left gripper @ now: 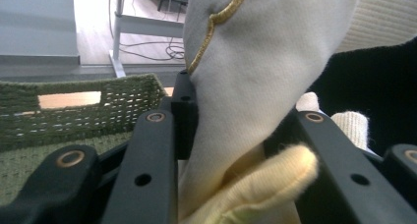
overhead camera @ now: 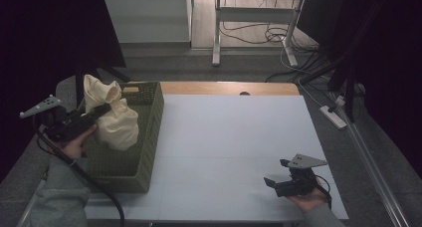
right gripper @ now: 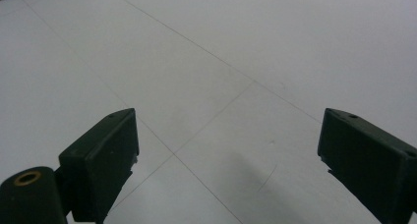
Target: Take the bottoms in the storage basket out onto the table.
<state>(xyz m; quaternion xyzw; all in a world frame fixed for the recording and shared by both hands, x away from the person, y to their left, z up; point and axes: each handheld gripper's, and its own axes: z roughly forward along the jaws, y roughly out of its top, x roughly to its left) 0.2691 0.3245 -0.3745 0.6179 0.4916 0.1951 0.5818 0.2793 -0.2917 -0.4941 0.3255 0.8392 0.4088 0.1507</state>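
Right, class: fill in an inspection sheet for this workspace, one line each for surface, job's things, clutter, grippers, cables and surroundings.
Surface: white table top, bare in the middle.
Job's things: cream cloth held up over the green basket at the table's left.
Clutter: nothing seen.
Grippers: left gripper shut on the cloth; right gripper open, low over the table, nothing between its jaws.
Cables: black cable trails from the left gripper; loose wires on the floor behind.
Surroundings: white desk legs and a power strip on the floor.
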